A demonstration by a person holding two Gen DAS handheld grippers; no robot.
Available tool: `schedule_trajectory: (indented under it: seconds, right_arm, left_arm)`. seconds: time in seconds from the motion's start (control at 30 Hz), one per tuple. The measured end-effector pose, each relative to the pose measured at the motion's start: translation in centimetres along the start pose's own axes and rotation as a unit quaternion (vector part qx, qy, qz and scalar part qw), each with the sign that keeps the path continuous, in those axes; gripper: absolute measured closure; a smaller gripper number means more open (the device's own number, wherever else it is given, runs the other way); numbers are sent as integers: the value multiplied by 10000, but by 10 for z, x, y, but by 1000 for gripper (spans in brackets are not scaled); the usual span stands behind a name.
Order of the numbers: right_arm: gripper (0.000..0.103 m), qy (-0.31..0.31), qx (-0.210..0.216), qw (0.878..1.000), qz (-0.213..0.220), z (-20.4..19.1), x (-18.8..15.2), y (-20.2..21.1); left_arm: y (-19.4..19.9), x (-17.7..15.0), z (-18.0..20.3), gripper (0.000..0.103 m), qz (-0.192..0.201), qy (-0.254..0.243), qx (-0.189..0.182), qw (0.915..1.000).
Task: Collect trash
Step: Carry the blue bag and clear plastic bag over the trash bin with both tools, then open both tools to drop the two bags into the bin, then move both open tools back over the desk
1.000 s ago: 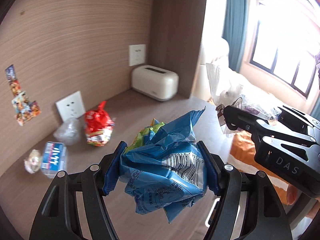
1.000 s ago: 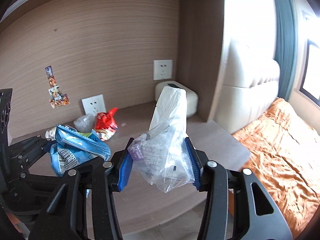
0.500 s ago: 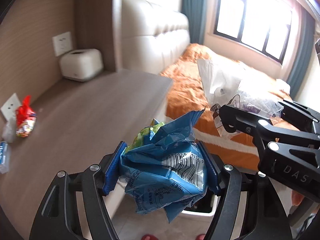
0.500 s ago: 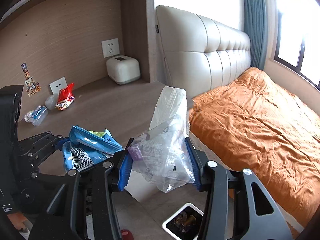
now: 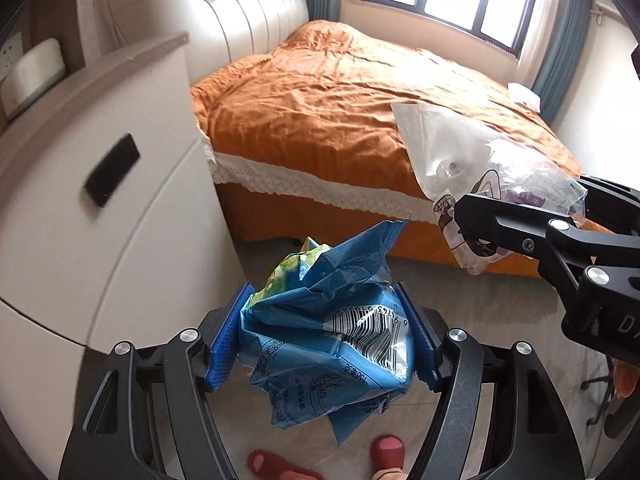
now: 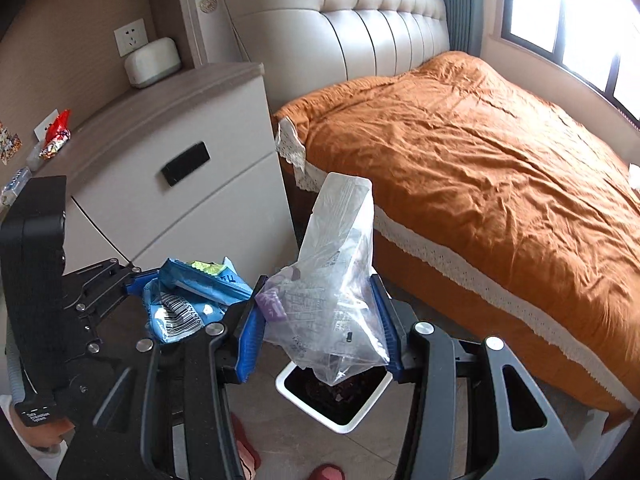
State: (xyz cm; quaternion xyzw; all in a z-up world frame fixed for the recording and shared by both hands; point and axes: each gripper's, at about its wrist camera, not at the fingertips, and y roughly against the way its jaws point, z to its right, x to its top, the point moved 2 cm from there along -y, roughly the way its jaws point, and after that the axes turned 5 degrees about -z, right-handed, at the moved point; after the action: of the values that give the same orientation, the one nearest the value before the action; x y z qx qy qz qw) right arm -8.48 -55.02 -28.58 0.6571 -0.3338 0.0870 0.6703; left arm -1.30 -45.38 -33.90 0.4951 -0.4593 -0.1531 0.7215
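My left gripper (image 5: 320,340) is shut on a crumpled blue snack wrapper (image 5: 332,336) with a barcode, held in the air above the floor; the wrapper also shows in the right wrist view (image 6: 188,300). My right gripper (image 6: 322,328) is shut on a clear plastic bag (image 6: 332,280), also seen in the left wrist view (image 5: 460,160). A white-rimmed trash bin (image 6: 340,420) with dark contents stands on the floor right below the clear bag. More trash, a red wrapper (image 6: 58,134), lies on the cabinet top.
A white cabinet (image 6: 180,184) with a grey top stands at the left, with a white box (image 6: 152,62) at its back. The bed with an orange cover (image 6: 480,152) fills the right. Red slippers (image 5: 384,452) show on the tiled floor below.
Both grippers have swung away from the cabinet top and down toward the floor, each still holding its trash. The trash bin now lies under the right gripper.
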Motion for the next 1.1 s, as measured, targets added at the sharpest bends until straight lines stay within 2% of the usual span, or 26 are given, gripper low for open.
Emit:
schedule_trajectory:
  seconds: [0.37,0.4,0.43,0.47,0.5,0.53,0.63,0.73,0.9,1.1]
  right_arm:
    - [53,-196,86,9982,-554,47,-105,-148]
    - [53,-195,79,9981,-581,49,-114,-157]
    - [51,-204,62,9979,-612,52,-123,-168]
    - [42,-248,33,9977,-629,56,-134,-181]
    - [16,-301,90,9974,-649,59,-143,-192]
    - [2,-297,157,9969,-713,60,-152,-203]
    - [4,-132,-33,9968,-785,63,-173,-226]
    - [4,-138,-154,9969,-762,65,-184,-232]
    - [4,-118,-203,9969,-750,63,-179,-222]
    - [4,-46,-225,9981,-566,51,-144,-173]
  left_arm:
    - [-165,-79,16,33,-414,-215,-348,9983]
    - [-176,-85,17,31,-437,-238,-363,9981]
    - [-189,-93,17,24,-460,-251,-376,9979]
    - [-200,-101,17,19,-466,-230,-429,9977]
    - [-210,-105,18,4,-477,-209,-520,9973]
    - [-221,-112,16,4,-466,-185,-518,9974]
    - [-241,-126,14,4,-547,-207,-464,9972]
    - [-244,-134,10,5,-501,-180,-384,9978]
    - [-227,-132,6,5,-494,-210,-270,9982]
    - [-166,-105,1,5,-252,-45,-200,9995]
